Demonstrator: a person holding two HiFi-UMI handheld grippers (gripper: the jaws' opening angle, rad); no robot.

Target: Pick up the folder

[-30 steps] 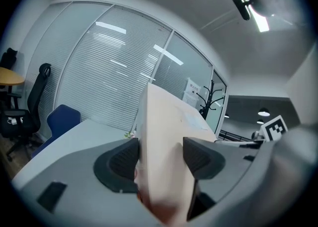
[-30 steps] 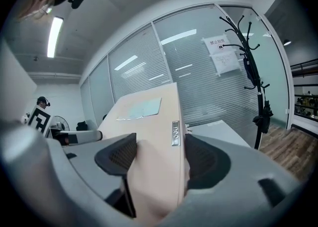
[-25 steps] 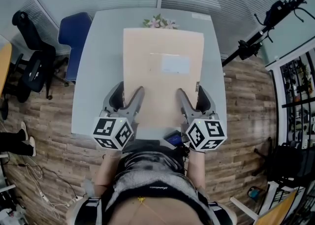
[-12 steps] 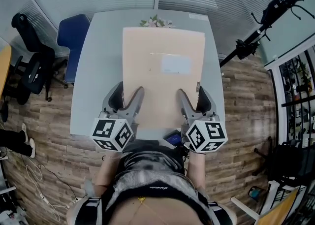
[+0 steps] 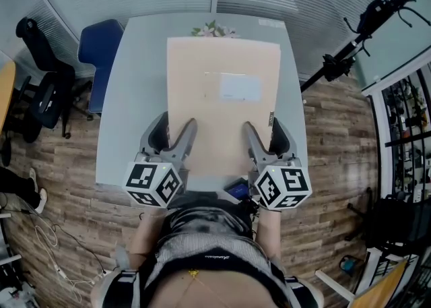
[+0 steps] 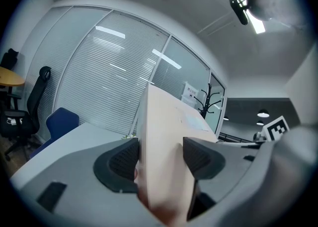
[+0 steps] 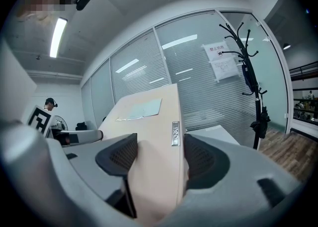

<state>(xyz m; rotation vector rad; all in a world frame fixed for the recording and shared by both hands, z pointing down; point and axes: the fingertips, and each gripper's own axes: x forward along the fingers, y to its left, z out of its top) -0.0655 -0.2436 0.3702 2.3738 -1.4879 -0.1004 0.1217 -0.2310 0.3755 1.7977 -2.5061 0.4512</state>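
matt card folder (image 5: 222,118), smooth grey table (image 5: 133,111)

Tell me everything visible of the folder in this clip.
The folder is a large, thick, pale beige rectangle, cardboard-like, closed and flat over the grey table. A whitish label sits on its top face and a small metal tag on its right side. The left gripper and right gripper are each shut on a near corner. Whether it touches the table is unclear.

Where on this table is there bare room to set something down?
The widest bare strip of table lies left of the folder, on the blue chair side. A narrower one runs along its right edge. At the far edge sit flowers; the near edge is crowded by the left gripper, right gripper and a dark blue object.
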